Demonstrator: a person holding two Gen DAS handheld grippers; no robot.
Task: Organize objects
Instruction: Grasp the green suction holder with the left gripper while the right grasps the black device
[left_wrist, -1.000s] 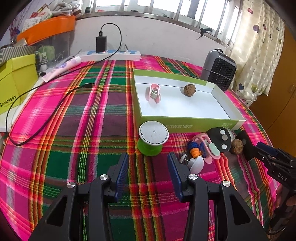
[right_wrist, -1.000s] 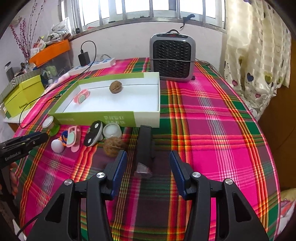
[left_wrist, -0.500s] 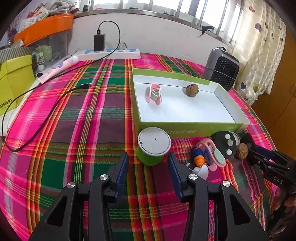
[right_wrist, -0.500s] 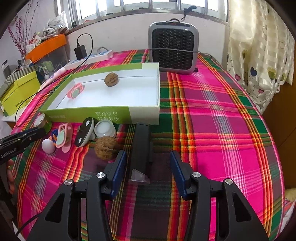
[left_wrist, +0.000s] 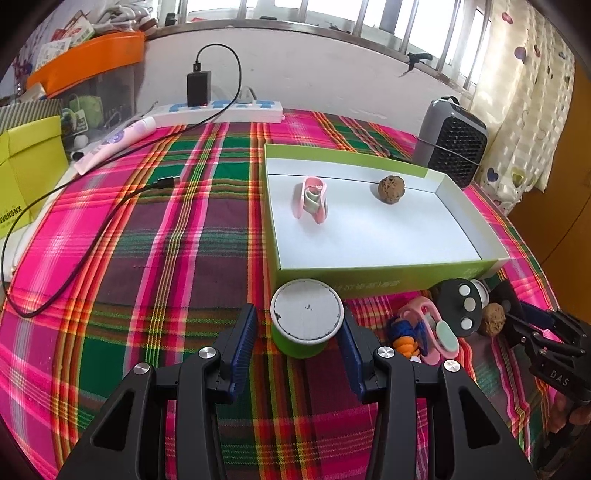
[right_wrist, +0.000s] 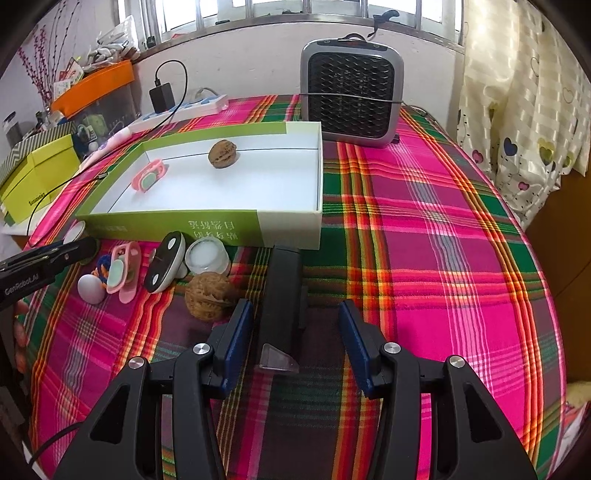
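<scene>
Lettering first: the left gripper (left_wrist: 297, 341) showed "GenRobot.AI" along its arm in the right wrist view, the right gripper (right_wrist: 295, 334) showed "DAS" in the left wrist view, and the yellow box (left_wrist: 22, 177) at the table's left edge read "SHANGNX". The tray (right_wrist: 221, 227) carried a line of print on its green front wall (upside down, unreadable). Left jaws stood apart around the green spool (left_wrist: 306, 323), which stood upright just in front of the tray; the far pad looked to be touching it, the near pad clear. Right jaws stood apart around the black bar (right_wrist: 282, 291), neither pad pressing; its long axis ran straight away toward the tray wall, clear tip nearest the gripper. A walnut (right_wrist: 210, 295) sat just left of it. Open tablecloth (right_wrist: 443, 277) stretched to the right, up to the heater (right_wrist: 351, 99).
</scene>
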